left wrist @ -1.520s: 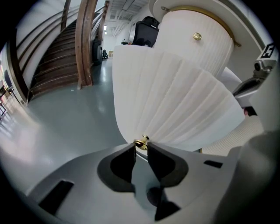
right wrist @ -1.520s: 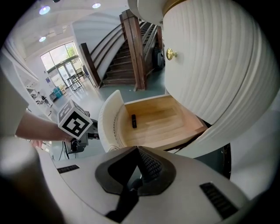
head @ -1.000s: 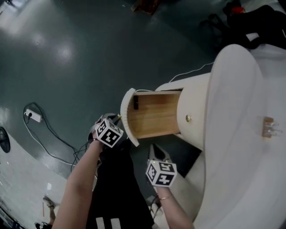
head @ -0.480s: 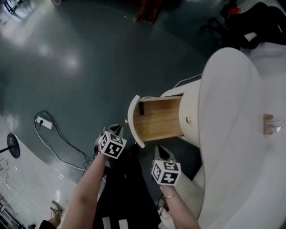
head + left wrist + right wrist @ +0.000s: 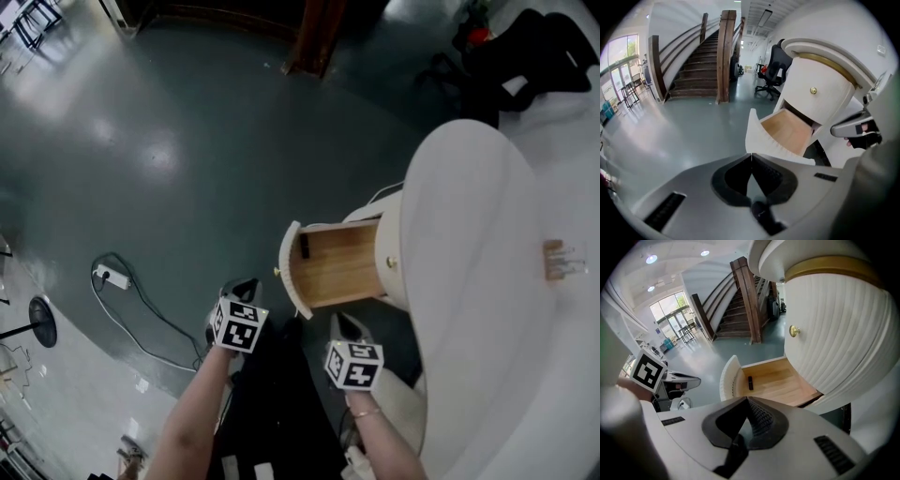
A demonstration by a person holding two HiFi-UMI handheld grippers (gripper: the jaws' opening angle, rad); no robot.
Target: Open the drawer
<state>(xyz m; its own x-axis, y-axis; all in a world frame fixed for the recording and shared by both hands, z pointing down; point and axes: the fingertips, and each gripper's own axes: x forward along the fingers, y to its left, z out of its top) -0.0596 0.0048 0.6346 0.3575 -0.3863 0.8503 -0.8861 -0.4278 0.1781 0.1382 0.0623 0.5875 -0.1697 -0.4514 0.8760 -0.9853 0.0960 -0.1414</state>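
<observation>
The white round cabinet (image 5: 469, 281) has its lower wooden drawer (image 5: 342, 265) pulled out, its curved white front (image 5: 292, 270) facing the floor side. A small black object (image 5: 750, 382) lies inside the drawer. The upper drawer stays closed, with a brass knob (image 5: 793, 331). My left gripper (image 5: 245, 285) hangs just left of the drawer front, apart from it, jaws shut and empty (image 5: 751, 154). My right gripper (image 5: 337, 320) sits below the drawer, also shut on nothing (image 5: 747, 399). Each gripper shows in the other's view.
A power strip with its cable (image 5: 111, 277) lies on the dark floor at left. A wooden staircase (image 5: 723, 51) and a black office chair (image 5: 772, 70) stand beyond the cabinet. A small clear item (image 5: 560, 261) rests on the cabinet top. Black bags (image 5: 525, 47) sit at top right.
The left gripper has come off the drawer front's knob and drawn back, its jaws closing. Both hands have risen and the drawer stays pulled out.
</observation>
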